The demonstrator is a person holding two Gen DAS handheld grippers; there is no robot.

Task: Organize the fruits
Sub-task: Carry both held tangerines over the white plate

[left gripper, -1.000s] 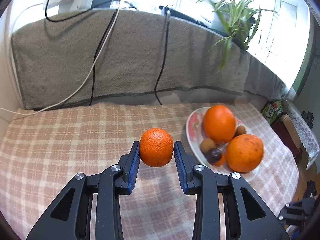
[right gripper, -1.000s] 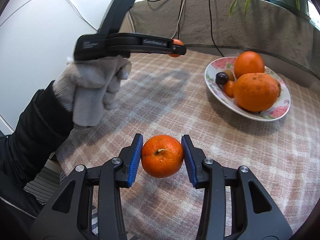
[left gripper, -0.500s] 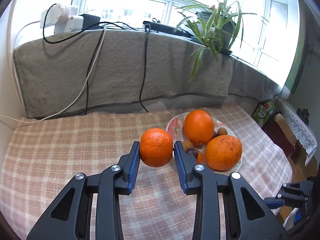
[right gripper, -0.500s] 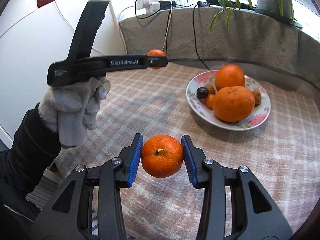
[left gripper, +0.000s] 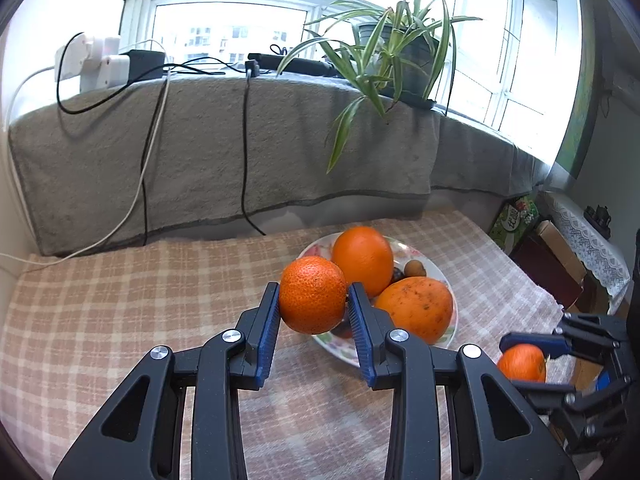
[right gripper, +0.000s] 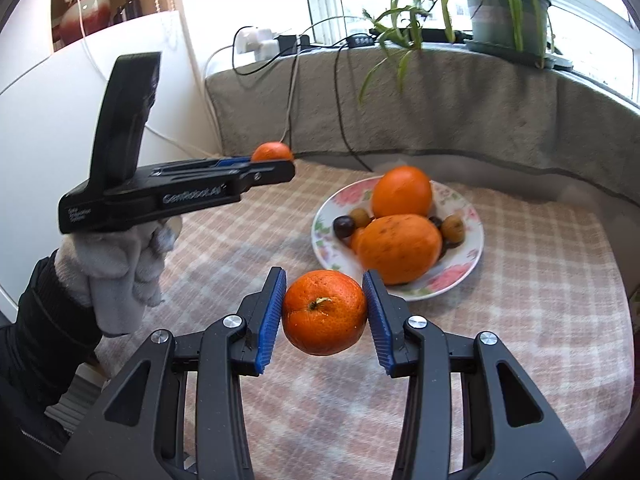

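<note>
My left gripper (left gripper: 313, 312) is shut on a small orange tangerine (left gripper: 313, 294) and holds it in the air just left of the flowered plate (left gripper: 447, 280). My right gripper (right gripper: 325, 312) is shut on a second tangerine (right gripper: 325, 312), stem facing me, above the checked cloth in front of the plate (right gripper: 468, 264). The plate holds two large oranges (right gripper: 402, 196) and several small dark and brown fruits. The right gripper also shows in the left wrist view (left gripper: 524, 360), and the left gripper in the right wrist view (right gripper: 272, 160).
The table has a checked cloth (left gripper: 100, 312). A grey towel-covered ledge (left gripper: 200, 152) runs along the back, with cables, a power strip (left gripper: 96, 60) and a potted plant (left gripper: 392, 48) on it. Boxes (left gripper: 552, 256) stand off the table's right edge.
Both grippers have risen and tilted up, each still holding its tangerine. The left one has moved right toward the plate. The right one has come closer to the plate.
</note>
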